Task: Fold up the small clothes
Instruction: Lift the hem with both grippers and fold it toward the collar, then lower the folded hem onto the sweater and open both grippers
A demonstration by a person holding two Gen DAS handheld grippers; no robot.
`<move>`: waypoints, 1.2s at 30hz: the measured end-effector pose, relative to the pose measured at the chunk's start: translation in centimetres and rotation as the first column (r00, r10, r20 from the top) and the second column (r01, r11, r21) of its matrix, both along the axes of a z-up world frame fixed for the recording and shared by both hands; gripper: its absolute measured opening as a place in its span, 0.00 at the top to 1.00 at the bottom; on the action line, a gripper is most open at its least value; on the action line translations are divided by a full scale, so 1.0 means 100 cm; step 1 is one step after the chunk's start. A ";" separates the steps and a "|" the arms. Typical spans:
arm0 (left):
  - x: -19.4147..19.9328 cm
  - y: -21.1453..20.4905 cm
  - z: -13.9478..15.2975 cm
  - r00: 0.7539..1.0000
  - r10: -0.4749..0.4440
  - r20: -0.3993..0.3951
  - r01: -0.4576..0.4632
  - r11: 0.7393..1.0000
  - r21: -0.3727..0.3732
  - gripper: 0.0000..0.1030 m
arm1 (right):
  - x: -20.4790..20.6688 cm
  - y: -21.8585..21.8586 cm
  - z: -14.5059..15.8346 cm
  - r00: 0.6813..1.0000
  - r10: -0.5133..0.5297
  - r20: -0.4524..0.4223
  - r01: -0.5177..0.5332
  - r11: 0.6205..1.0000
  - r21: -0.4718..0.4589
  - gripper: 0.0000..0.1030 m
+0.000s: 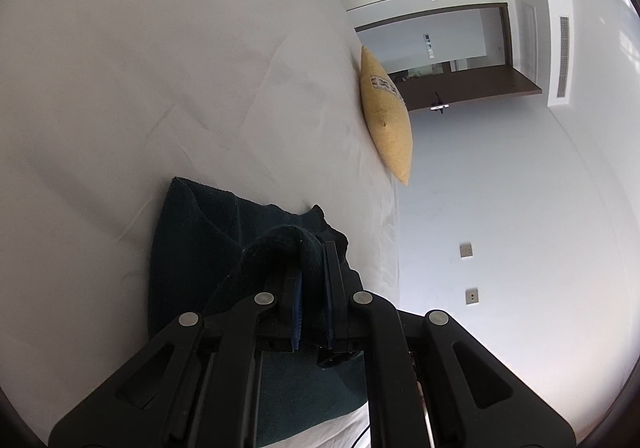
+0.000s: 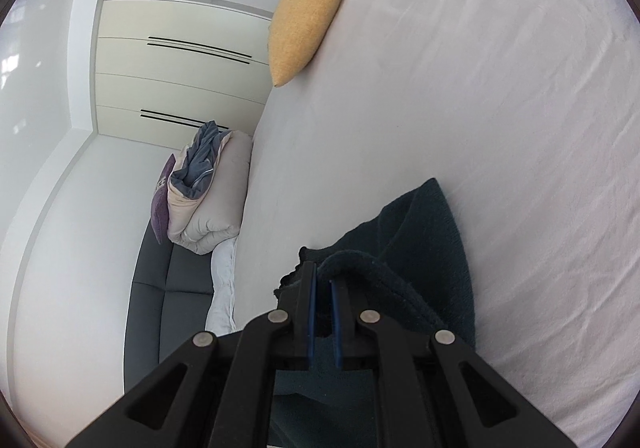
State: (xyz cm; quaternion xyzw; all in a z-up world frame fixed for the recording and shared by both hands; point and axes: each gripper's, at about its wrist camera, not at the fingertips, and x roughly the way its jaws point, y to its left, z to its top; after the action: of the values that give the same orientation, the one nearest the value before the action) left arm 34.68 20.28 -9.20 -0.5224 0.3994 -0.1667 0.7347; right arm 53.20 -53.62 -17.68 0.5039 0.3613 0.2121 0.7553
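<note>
Right now I see one dark teal cloth [image 1: 188, 248], thick and fuzzy like terry, lying near the edge of the bed [image 1: 140, 67] with its near edge lifted and bunched. My left hand-held gripper [image 1: 312, 280] pinches a rolled fold of it between its blue pads. My right hand-held gripper [image 2: 323, 302] has its blue pads close together with a narrow gap; a hemmed edge of the cloth [image 2: 420, 232] sits at the fingertips, but I cannot tell whether it is clamped. White, lightly creased sheet covers the bed. One yellow cushion [image 2: 310, 11] rests at its edge. Beyond it stand one dark sofa [image 2: 160, 288] carrying a folded duvet [image 2: 216, 191], and pale wardrobe doors [image 2: 176, 87].
</note>
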 end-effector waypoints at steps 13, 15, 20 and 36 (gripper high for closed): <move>0.045 0.001 -0.057 0.991 0.057 -0.119 -0.060 0.998 -0.017 0.93 | 0.029 -0.009 -0.022 0.998 -0.009 -0.059 0.008 1.000 -0.018 0.92; 0.054 -0.001 -0.071 0.987 0.057 -0.153 -0.063 0.997 -0.035 0.92 | 0.035 -0.004 -0.027 0.997 -0.004 -0.081 0.000 0.999 -0.044 0.89; 0.063 0.008 -0.081 0.984 0.069 -0.166 -0.080 0.995 -0.061 0.59 | 0.032 -0.008 -0.029 0.998 -0.027 -0.062 0.025 0.999 -0.038 0.69; 0.037 -0.047 -0.034 0.995 -0.015 -0.102 0.050 0.939 0.340 0.17 | -0.010 0.067 0.049 0.969 0.221 0.114 -0.166 0.917 -0.364 0.44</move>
State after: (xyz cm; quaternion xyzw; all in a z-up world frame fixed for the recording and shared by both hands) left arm 38.41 15.55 -12.59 -0.3877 0.4665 -0.0811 0.7909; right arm 52.23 -46.93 -12.74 0.3049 0.3826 0.2560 0.8338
